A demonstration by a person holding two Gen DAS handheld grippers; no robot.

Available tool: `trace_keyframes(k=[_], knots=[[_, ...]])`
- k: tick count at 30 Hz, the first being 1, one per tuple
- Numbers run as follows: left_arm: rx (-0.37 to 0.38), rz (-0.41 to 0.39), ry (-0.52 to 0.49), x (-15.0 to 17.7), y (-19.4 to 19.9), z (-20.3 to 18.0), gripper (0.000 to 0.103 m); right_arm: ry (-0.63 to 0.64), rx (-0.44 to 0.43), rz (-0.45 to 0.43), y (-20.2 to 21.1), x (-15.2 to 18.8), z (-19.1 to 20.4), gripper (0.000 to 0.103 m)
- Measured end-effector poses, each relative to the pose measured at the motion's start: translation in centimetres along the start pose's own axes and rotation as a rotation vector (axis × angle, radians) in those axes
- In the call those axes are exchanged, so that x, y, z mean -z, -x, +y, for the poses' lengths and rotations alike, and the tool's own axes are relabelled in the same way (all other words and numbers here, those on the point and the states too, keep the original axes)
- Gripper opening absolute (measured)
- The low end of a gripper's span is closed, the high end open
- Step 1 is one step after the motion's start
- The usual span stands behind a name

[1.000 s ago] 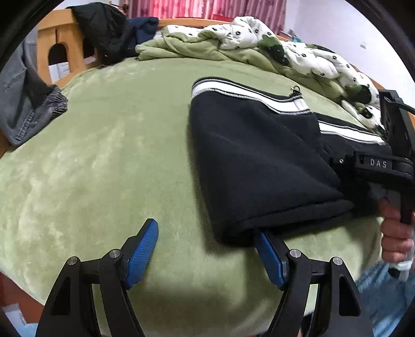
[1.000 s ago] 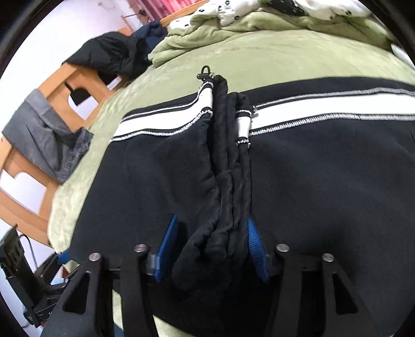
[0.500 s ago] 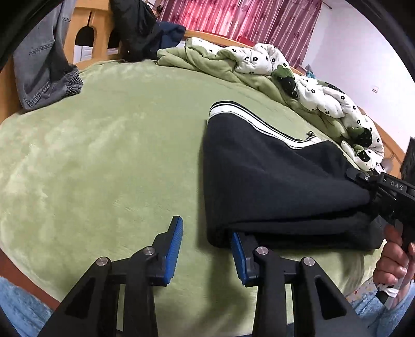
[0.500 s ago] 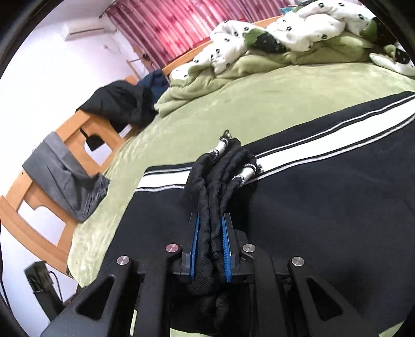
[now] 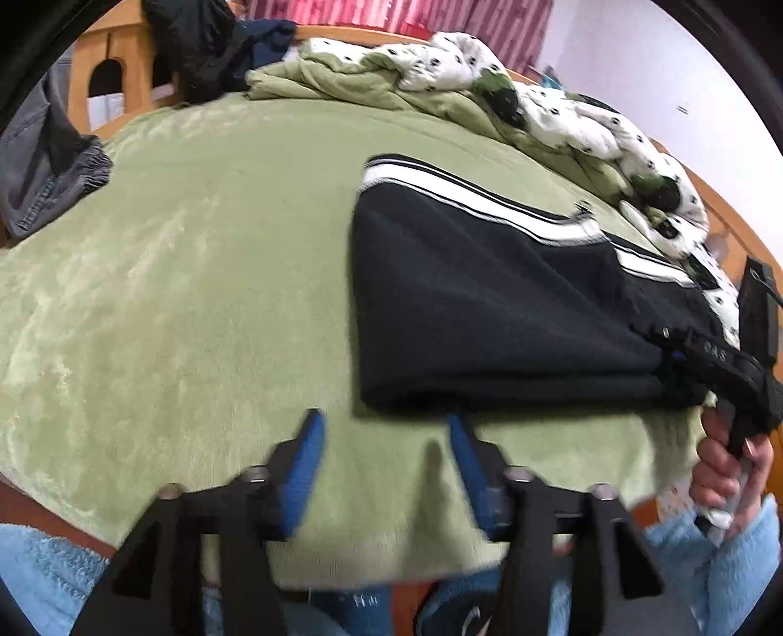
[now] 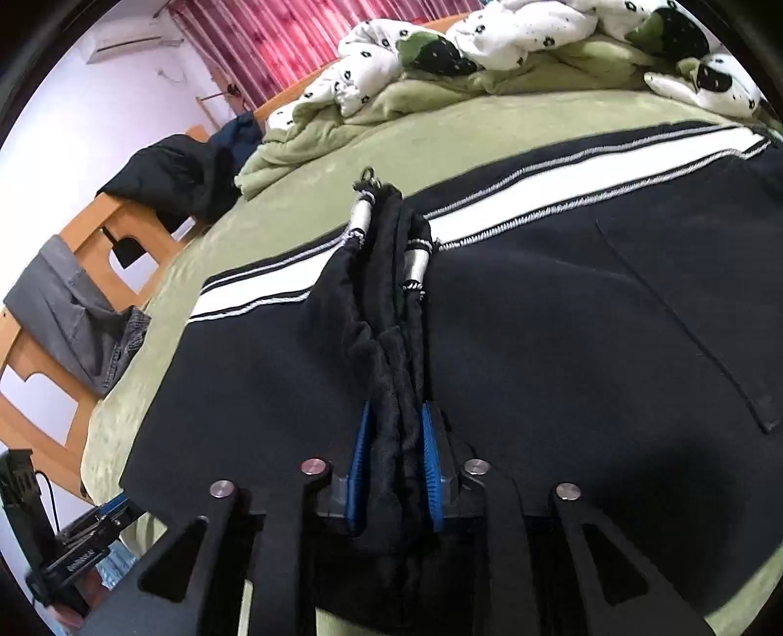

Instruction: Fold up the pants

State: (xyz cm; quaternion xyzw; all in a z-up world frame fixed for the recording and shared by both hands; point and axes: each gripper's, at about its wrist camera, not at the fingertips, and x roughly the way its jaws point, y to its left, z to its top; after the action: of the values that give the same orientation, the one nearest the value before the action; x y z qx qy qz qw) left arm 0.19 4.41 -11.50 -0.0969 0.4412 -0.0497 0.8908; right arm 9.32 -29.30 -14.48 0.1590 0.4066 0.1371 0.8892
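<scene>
The black pants (image 5: pixel 489 303) with white side stripes lie folded on the green bed, right of centre in the left wrist view. My left gripper (image 5: pixel 386 440) is open and empty, just short of the pants' near folded edge. My right gripper (image 6: pixel 394 435) is shut on a bunched ridge of the pants' fabric (image 6: pixel 391 313); it also shows at the right edge of the left wrist view (image 5: pixel 724 362), held by a hand. The rest of the pants (image 6: pixel 563 342) lies flat around the pinched ridge.
A green blanket (image 5: pixel 171 274) covers the bed. A rumpled white spotted quilt (image 5: pixel 563 112) lies at the far side. Grey jeans (image 5: pixel 44 176) and dark clothes (image 5: pixel 200 44) hang on the wooden frame at left. The bed's near edge is just below my left gripper.
My left gripper has pulled back from under the pants' edge and opened wider. My right gripper stays shut on the bunched fabric, after closing on it a second ago.
</scene>
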Motion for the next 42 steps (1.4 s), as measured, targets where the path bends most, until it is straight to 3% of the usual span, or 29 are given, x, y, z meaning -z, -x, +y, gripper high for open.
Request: trace_keyframes(k=[7, 11, 14, 18, 22, 25, 27, 33, 40, 41, 42], knots=[[-0.012, -0.043, -0.016, -0.7, 3.4, 0.9, 0.057, 0.092, 0.079, -0.105, 4.1, 0.3, 1.0, 0.031], [-0.022, -0.073, -0.006, -1.7, 4.9, 1.6, 0.057, 0.186, 0.155, -0.002, 2.8, 2.3, 2.2, 0.027], [-0.023, -0.094, 0.004, -2.3, 5.7, 2.0, 0.057, 0.237, 0.180, -0.001, 2.9, 3.7, 2.6, 0.028], [0.019, -0.106, 0.021, -4.6, 7.2, 2.3, 0.057, 0.216, 0.161, 0.010, 4.6, 3.0, 2.8, 0.029], [0.053, -0.158, 0.012, -8.7, 10.3, 2.5, 0.057, 0.245, 0.207, -0.041, 7.7, 0.4, 4.2, 0.038], [0.064, -0.209, 0.008, -11.5, 12.1, 2.3, 0.057, 0.279, 0.233, -0.092, 10.0, -2.6, 5.6, 0.060], [0.058, -0.222, 0.000, -13.5, 12.4, 2.2, 0.057, 0.290, 0.212, -0.085, 10.5, -4.7, 6.2, 0.062], [0.005, -0.183, -0.005, -15.1, 7.0, 2.3, 0.060, 0.349, 0.172, -0.049, 7.5, -8.9, 7.5, 0.060], [0.030, -0.043, 0.021, -12.5, -2.0, 3.1, 0.060, 0.392, 0.184, 0.069, -2.3, -7.2, 5.8, 0.052], [0.034, -0.032, 0.027, -12.2, -2.9, 3.2, 0.060, 0.403, 0.208, 0.093, -3.6, -7.0, 5.3, 0.044], [0.047, -0.018, 0.034, -12.0, -3.9, 3.4, 0.060, 0.408, 0.254, 0.102, -4.7, -6.8, 4.7, 0.044]])
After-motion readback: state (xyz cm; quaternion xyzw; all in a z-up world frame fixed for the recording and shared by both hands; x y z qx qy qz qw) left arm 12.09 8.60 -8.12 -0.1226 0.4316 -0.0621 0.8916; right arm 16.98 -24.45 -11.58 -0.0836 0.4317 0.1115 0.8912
